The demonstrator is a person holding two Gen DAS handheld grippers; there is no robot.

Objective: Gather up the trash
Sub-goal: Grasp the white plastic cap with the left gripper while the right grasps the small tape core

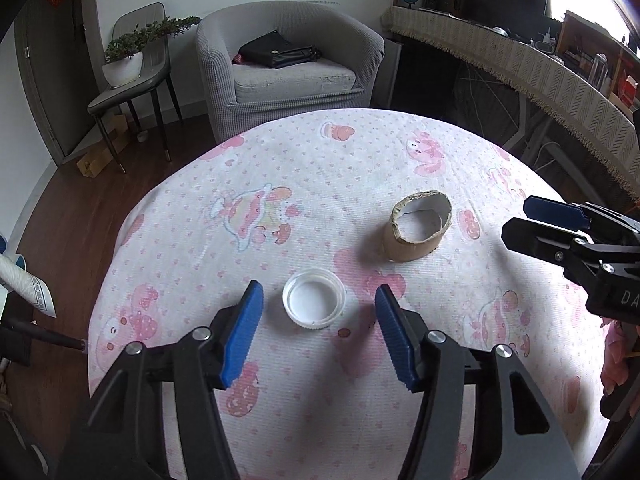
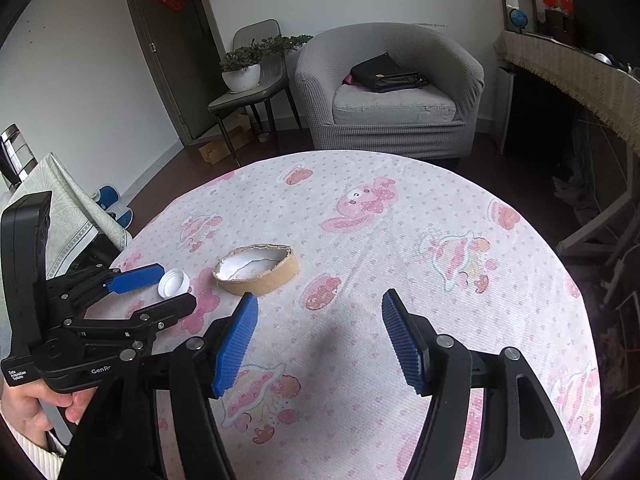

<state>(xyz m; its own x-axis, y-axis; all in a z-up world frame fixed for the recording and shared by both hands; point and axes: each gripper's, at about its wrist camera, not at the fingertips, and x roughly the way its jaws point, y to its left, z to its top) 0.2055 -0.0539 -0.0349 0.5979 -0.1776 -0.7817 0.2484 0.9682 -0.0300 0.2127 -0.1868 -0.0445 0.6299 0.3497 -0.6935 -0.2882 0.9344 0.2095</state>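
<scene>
1. Your left gripper [image 1: 318, 306] has its jaws released and spread to either side of the small white round plastic lid [image 1: 314, 304]; neither blue ribbed pad [image 1: 244, 334] touches it, so nothing is gripped yet
2. The lid lies rim-up on the pink cartoon-print tablecloth [image 1: 280, 168], centred in the gap between those jaws and level with their tips, which is why the gripper comes at it tilted down from above: the thin wall is the only part you can pinch
3. The short brown cardboard ring with torn white paper lining [image 2: 256, 268] stands beyond and to the left of your right gripper [image 2: 320, 312], well apart from its tips
4. The right jaws are also released and hold nothing; only bare cloth lies between them, so I judge this hand is waiting or lining up for the ring while the left takes the lid
5. Seen from the right wrist, the left gripper's tips bracket the lid just beside the ring, so close them gently to avoid knocking the ring or flicking the lid away
6. No bin or bag for the trash is in view, so I cannot tell where either piece should go
</scene>
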